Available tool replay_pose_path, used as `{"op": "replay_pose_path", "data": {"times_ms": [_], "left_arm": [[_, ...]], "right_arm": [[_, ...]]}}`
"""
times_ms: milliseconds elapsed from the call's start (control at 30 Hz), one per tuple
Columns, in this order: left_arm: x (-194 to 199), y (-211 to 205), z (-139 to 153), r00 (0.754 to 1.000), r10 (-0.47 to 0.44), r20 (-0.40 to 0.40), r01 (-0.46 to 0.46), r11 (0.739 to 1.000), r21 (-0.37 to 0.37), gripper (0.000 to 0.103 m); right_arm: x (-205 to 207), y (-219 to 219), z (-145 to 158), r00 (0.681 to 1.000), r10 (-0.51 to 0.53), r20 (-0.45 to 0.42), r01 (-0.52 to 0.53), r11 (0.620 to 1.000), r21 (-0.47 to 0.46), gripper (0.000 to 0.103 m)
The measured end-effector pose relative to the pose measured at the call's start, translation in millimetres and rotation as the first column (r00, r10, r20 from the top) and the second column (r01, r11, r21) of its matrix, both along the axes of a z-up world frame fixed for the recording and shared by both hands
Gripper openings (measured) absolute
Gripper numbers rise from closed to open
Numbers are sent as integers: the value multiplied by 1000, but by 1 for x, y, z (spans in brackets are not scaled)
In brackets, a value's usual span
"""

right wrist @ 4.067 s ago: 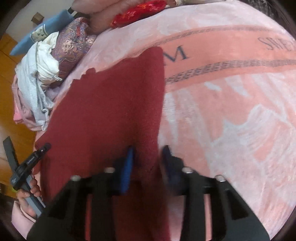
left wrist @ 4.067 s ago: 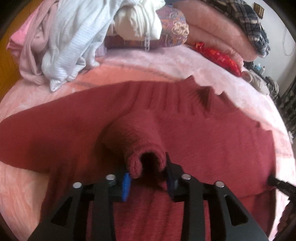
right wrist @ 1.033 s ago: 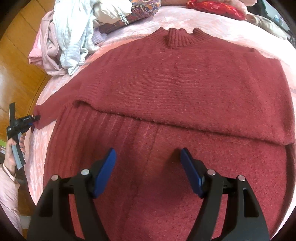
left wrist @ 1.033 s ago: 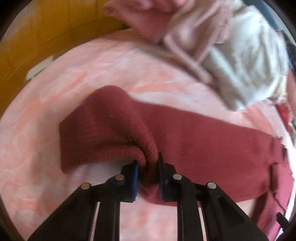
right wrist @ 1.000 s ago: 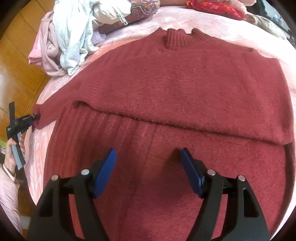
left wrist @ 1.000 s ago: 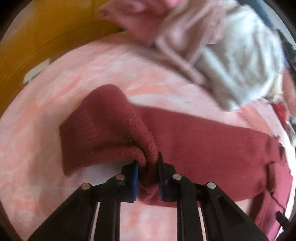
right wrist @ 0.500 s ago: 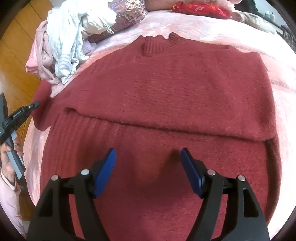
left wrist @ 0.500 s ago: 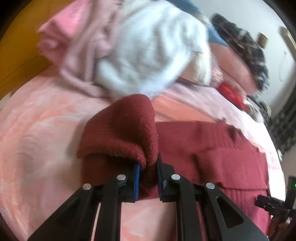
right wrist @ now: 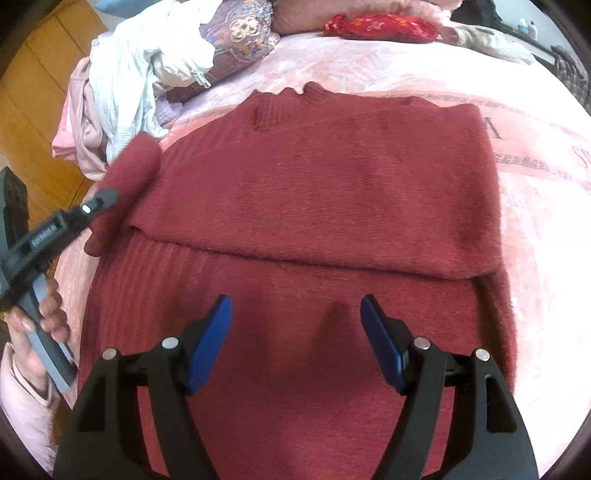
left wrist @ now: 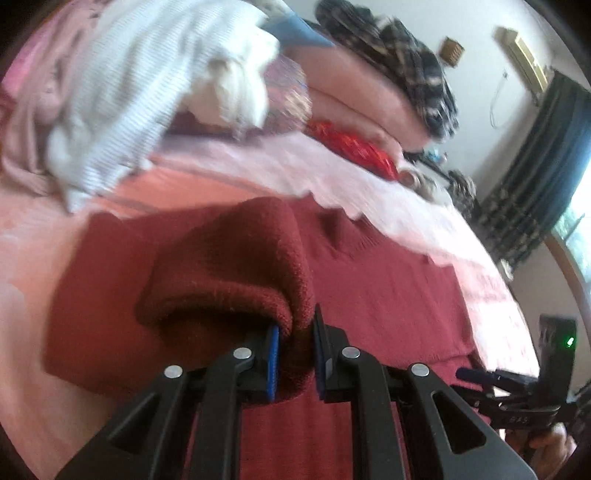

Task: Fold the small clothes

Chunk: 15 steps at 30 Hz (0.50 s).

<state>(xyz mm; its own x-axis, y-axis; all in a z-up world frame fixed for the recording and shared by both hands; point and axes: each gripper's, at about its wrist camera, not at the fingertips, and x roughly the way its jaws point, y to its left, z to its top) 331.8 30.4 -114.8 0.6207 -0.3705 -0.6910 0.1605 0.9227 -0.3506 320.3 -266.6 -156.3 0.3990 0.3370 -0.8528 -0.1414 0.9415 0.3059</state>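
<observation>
A dark red knit sweater (right wrist: 325, 192) lies flat on the pink blanket, collar at the far side, with one sleeve folded across its body. My left gripper (left wrist: 295, 343) is shut on the cuff of the other sleeve (left wrist: 236, 266) and holds it lifted over the sweater's left shoulder. In the right wrist view that gripper (right wrist: 99, 199) shows at the left edge with the raised sleeve (right wrist: 129, 173). My right gripper (right wrist: 295, 332) is open and empty, low over the sweater's lower half. It also shows in the left wrist view (left wrist: 517, 391), at the far right.
A heap of white and pink clothes (right wrist: 122, 77) and a patterned cushion (right wrist: 240, 33) lie at the far left of the bed. A red pouch (right wrist: 376, 24) and pink pillows (left wrist: 362, 103) lie along the far edge. The pink blanket (right wrist: 546, 206) is bare at the right.
My left gripper has carried the sleeve cuff up and rightward, from flat out at the side to over the sweater's body. My right gripper has stayed open over the lower half.
</observation>
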Motion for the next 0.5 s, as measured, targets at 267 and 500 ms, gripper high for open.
{"op": "replay_pose_path", "data": {"times_ms": [267,500], "left_arm": [[1,-41,-44,995,-49,-91,59,993,102,29],[-22,14,-12,996,-40,-85,39,999,-14,86]], "right_arm": [[1,-20,-9,999,-28,-36,29,1000,11,72],[5,2,-1,1000,1,-24,-1,1000,3,72]]}}
